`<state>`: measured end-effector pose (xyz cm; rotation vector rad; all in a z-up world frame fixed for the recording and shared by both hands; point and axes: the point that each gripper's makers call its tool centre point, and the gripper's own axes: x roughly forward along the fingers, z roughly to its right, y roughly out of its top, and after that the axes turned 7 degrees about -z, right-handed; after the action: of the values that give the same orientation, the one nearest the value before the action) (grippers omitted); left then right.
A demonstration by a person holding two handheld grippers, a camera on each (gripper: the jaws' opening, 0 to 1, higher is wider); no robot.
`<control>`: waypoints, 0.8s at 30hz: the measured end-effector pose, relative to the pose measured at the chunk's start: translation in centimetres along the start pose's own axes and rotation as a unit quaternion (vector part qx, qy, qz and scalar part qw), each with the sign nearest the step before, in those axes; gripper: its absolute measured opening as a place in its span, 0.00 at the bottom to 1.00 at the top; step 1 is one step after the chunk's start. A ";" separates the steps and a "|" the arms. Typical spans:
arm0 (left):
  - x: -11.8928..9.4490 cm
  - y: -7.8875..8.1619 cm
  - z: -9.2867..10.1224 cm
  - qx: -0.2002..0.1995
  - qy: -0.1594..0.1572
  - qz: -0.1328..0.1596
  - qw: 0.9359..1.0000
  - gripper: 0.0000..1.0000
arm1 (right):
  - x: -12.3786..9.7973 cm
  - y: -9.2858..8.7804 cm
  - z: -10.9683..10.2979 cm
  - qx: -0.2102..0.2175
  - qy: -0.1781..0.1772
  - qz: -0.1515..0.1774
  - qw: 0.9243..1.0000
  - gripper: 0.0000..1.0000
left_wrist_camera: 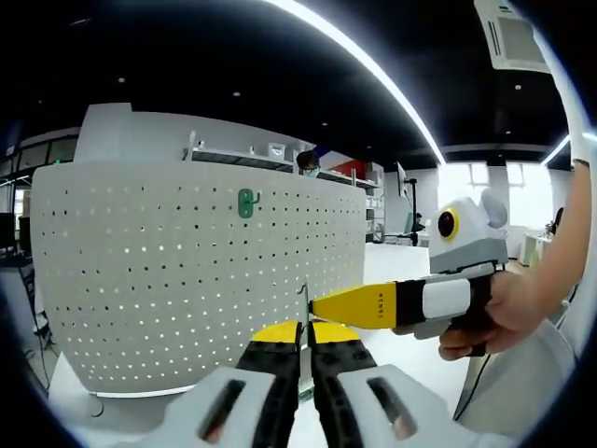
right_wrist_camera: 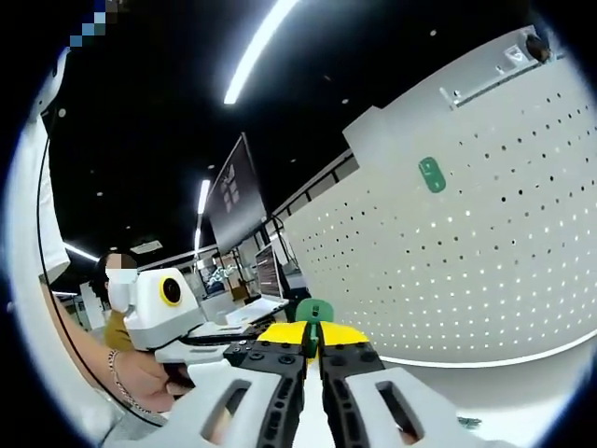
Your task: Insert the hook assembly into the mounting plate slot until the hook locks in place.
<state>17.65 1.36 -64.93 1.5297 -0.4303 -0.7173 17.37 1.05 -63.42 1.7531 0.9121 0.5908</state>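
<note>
My left tongs (left_wrist_camera: 305, 336) are pressed together on a thin metal piece (left_wrist_camera: 303, 303). My right tongs (right_wrist_camera: 313, 343) pinch a green hook (right_wrist_camera: 314, 311). The white board with holes (left_wrist_camera: 187, 280) stands just ahead, with another green hook (left_wrist_camera: 245, 203) already on it. I should line up slowly and push straight in. There is open room beside the board's right edge.

i count one white pegboard (left_wrist_camera: 187, 280) standing in front of me, and one green hook (left_wrist_camera: 245, 203) already mounted on it. a second green hook (right_wrist_camera: 313, 312) sits at the tips of my right gripper (right_wrist_camera: 312, 347), so two hooks in all. two grippers: my left gripper (left_wrist_camera: 305, 338) and the right one. one hand (left_wrist_camera: 499, 313) shows, holding the right gripper.
</note>
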 end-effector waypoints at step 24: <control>0.8 -1.8 0.9 -0.031 -0.030 -0.035 0.998 0.50 | 0.1 0.2 -0.1 0.018 0.002 -0.016 1.000 0.00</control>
<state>17.42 0.33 -66.78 1.4741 -0.3988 -0.8255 17.39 1.20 -63.21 1.7672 0.9563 0.5606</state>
